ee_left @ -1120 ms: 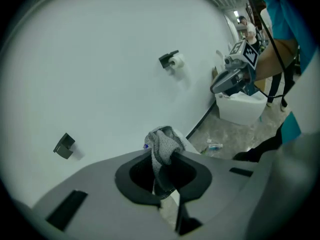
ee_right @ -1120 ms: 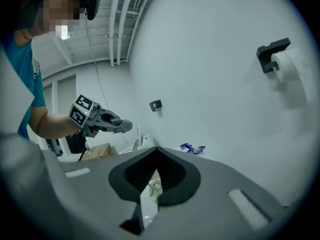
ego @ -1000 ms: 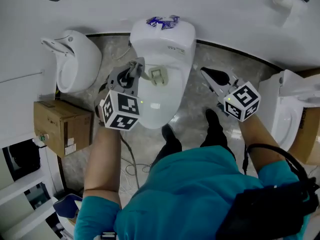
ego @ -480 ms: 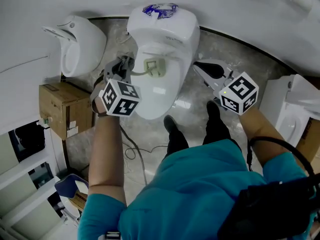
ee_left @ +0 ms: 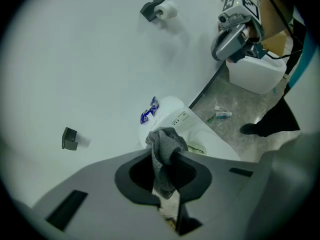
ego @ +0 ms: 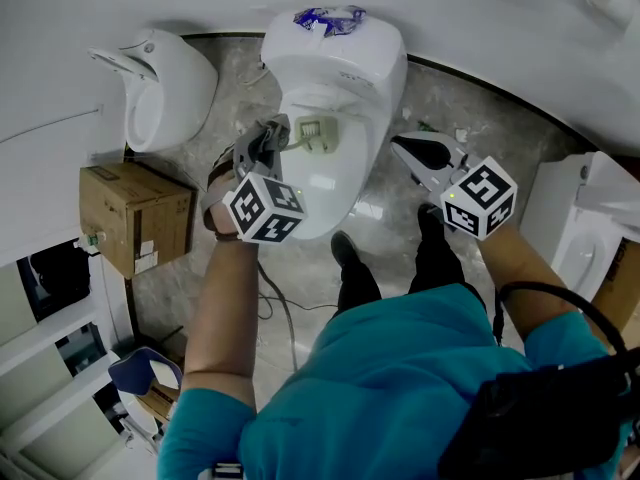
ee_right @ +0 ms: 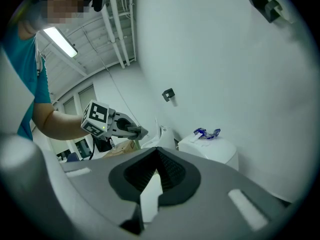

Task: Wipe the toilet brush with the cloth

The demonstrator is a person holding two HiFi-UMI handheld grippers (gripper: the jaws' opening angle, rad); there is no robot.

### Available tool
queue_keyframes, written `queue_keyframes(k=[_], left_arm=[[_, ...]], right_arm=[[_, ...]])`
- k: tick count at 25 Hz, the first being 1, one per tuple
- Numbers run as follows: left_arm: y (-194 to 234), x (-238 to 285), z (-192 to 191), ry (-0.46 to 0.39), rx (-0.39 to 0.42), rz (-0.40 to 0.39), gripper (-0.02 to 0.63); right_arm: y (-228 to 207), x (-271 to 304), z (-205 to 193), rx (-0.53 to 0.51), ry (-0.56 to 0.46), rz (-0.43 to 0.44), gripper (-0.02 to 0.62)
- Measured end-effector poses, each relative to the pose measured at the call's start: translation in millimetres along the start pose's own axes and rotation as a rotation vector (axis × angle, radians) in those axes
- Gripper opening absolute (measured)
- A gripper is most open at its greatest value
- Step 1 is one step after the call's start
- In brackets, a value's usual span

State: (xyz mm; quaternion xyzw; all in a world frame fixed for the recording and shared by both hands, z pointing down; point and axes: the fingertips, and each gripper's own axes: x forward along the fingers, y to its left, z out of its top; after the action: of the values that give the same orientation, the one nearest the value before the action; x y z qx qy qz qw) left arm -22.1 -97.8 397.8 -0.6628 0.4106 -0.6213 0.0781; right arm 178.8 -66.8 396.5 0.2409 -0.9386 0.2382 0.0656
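Over the last half second the left gripper (ego: 268, 140) has been brought closer to the toilet (ego: 325, 193), so that its tip is now at the lid's left edge, near a small pale-green item (ego: 312, 133) lying there. The right gripper (ego: 408, 148) has hardly been shifted and is held above the floor (ego: 500, 158) just right of the bowl. The cloth (ee_left: 165, 145) is clamped between the left jaws, as the left gripper view shows: a grey, coarse-knit, limp fabric, bunched above the jaws and hanging down through them. The right jaws are pressed together at their tips with nothing between them. No toilet brush can be made out with certainty in any view, and whether the pale-green item belongs to one cannot be told. Wiping is therefore judged not yet begun, the cloth only having been brought near. The toilet is of smooth, glossy white ceramic with rounded forms, a crumpled blue wrapper (ego: 328, 18) lying on its cistern; the floor is mottled grey stone.
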Motion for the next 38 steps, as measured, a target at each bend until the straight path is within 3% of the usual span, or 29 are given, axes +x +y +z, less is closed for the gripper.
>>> queue_keyframes(k=[38], left_arm=[[-75.3,43.7,-20.9,-0.064,-0.013,-0.007,0.038]], right_arm=[[-3.3,18.4,-33.9,0.018,0.079,-0.010,-0.003]])
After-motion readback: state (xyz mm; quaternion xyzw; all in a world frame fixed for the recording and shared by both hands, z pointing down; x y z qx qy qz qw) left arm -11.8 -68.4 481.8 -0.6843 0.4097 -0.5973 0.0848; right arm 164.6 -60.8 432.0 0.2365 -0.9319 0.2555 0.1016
